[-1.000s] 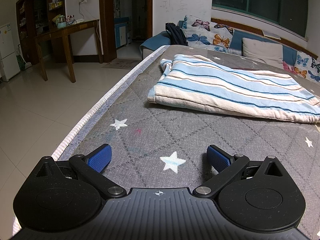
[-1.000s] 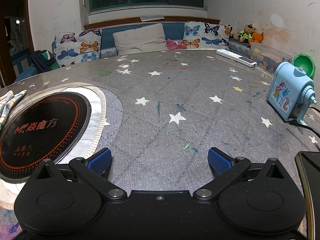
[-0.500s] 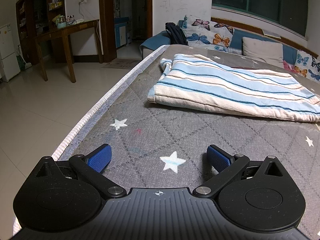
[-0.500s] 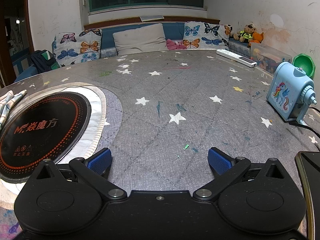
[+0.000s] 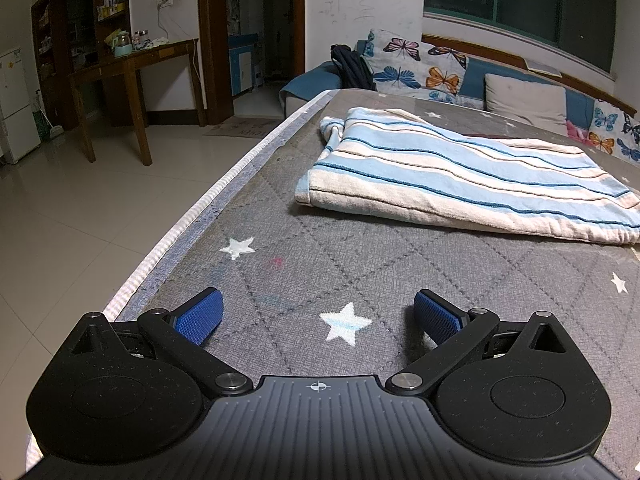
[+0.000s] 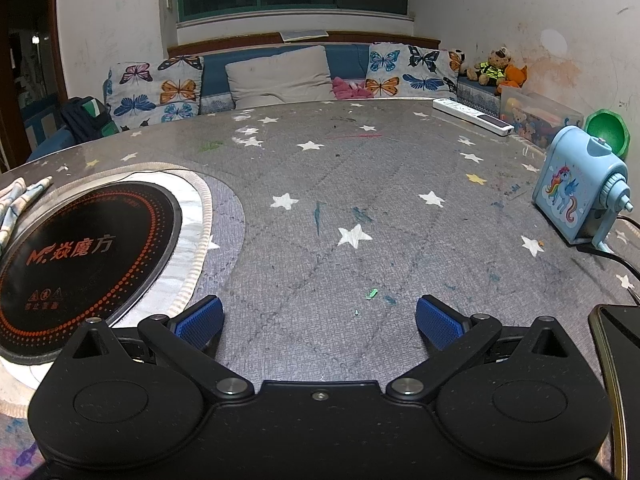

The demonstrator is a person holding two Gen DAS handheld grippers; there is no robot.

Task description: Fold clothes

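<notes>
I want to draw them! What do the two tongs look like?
Both match: the left tongs and right tongs have black speckled bodies with round discs, silver pivot bolts, and blue bumpy finger pads. The left one has ridges and a small crosshair mark.
</notes>
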